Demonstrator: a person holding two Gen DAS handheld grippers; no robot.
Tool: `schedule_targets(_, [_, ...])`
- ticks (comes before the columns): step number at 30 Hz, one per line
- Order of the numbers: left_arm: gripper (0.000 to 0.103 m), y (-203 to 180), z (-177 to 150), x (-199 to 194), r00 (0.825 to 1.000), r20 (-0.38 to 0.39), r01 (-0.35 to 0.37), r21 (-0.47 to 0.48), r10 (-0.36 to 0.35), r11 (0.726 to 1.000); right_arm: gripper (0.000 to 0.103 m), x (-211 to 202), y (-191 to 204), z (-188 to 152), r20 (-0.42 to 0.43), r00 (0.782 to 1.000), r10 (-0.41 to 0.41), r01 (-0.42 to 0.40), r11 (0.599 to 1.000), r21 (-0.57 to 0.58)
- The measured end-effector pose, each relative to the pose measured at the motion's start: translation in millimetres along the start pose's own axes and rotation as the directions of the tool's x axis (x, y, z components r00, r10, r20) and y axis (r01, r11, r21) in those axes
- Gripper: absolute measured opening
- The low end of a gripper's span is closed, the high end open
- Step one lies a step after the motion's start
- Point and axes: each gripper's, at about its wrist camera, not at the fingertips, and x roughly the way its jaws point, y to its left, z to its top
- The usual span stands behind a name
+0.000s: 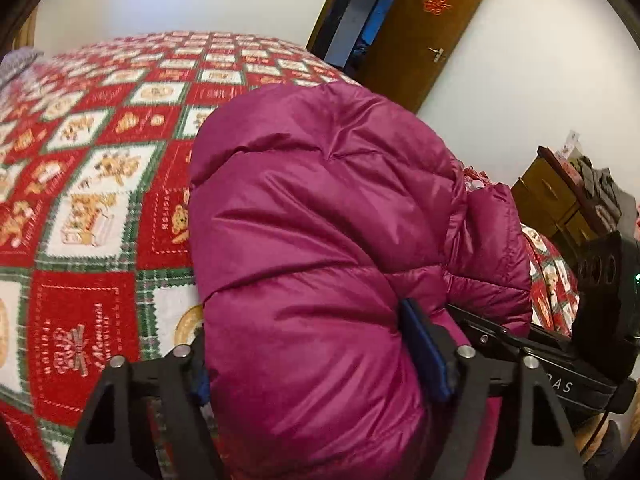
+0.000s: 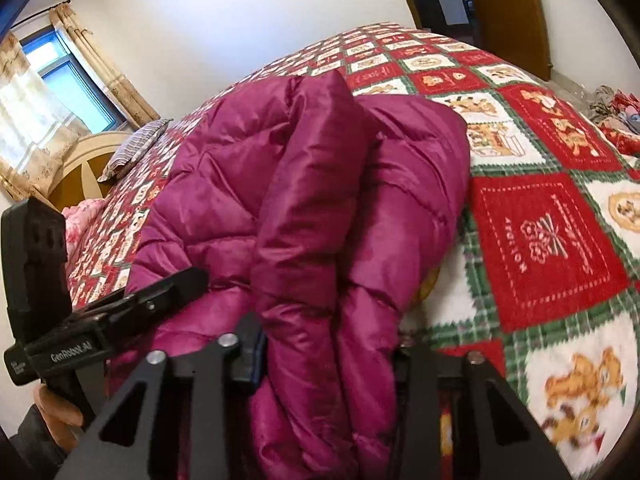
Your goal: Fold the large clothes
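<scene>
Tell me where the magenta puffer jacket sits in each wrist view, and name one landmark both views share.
Left wrist view: the magenta puffer jacket fills the centre and lower middle, bulging between the left tongs.
Right wrist view: the jacket runs from the centre down to the bottom edge, bunched between the right tongs.
Shared landmark: the red, white and green teddy-bear bedspread under it; the brown door also shows in both.

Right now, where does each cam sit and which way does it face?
Left wrist: on the left tool, angled down across the magenta puffer jacket toward the door; right tool at right.
Right wrist: on the right tool, facing the window; left tool at left.
Shared: jacket, patchwork bedspread, both tools.
</scene>
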Motion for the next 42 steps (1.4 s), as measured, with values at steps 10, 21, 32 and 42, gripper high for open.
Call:
schedule_targets(10, [0.069,-20,-3,-36,0.997,0.031,0.074,0.007,-0.074,0.997,0.031,-55,11,-19,0.101,0.995,0.015,-0.019,0.999,0.044])
schedule_targets(21, [0.069,-100,7,-27,0.976,0.012,0.215,0.100,-0.217,0.972,0.031,-136,-23,-29,0.240,0.967,-0.087,0.062,0.992,0.108])
schedule_targets(32, [0.069,-153,22,19,0.988,0.000,0.154,0.168,-0.157,0.974,0.031,-132,-86,-4,0.259,0.948,-0.187,0.144,0.973,0.178])
schedule_targets(42, [0.069,-157,27,69,0.999,-0.036,0.024,0.122,-0.020,0.992,0.031,-97,-122,13,0.183,0.955,-0.232,0.198,0.962,0.190])
